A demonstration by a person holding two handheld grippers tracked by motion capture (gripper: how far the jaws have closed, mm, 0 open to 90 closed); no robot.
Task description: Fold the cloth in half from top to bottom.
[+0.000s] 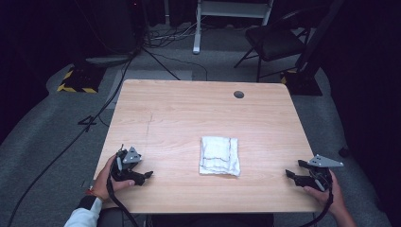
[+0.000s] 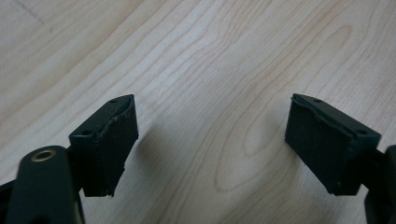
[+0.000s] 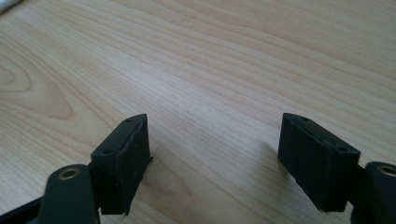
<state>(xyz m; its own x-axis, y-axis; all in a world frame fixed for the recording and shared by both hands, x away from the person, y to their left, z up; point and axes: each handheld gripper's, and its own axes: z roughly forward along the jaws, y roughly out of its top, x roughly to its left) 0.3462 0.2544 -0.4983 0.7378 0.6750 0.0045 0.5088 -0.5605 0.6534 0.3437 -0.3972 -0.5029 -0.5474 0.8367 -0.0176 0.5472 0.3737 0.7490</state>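
Observation:
A folded white cloth (image 1: 219,155) with thin red stripes lies flat on the wooden table (image 1: 189,113), a little right of its middle and toward the near edge. My left gripper (image 1: 144,177) rests low at the near left of the table, held by a hand, well left of the cloth. In the left gripper view it (image 2: 210,144) stands open over bare wood. My right gripper (image 1: 292,176) sits at the near right corner, right of the cloth. Its own view shows it (image 3: 215,158) open too, with nothing between the jaws and a sliver of the cloth (image 3: 7,3) at the top left.
A round cable hole (image 1: 239,94) marks the far right of the tabletop. Beyond the table stand a dark folding chair (image 1: 274,42) and a white frame leg (image 1: 197,28). Cables (image 1: 94,118) run across the grey floor at the left.

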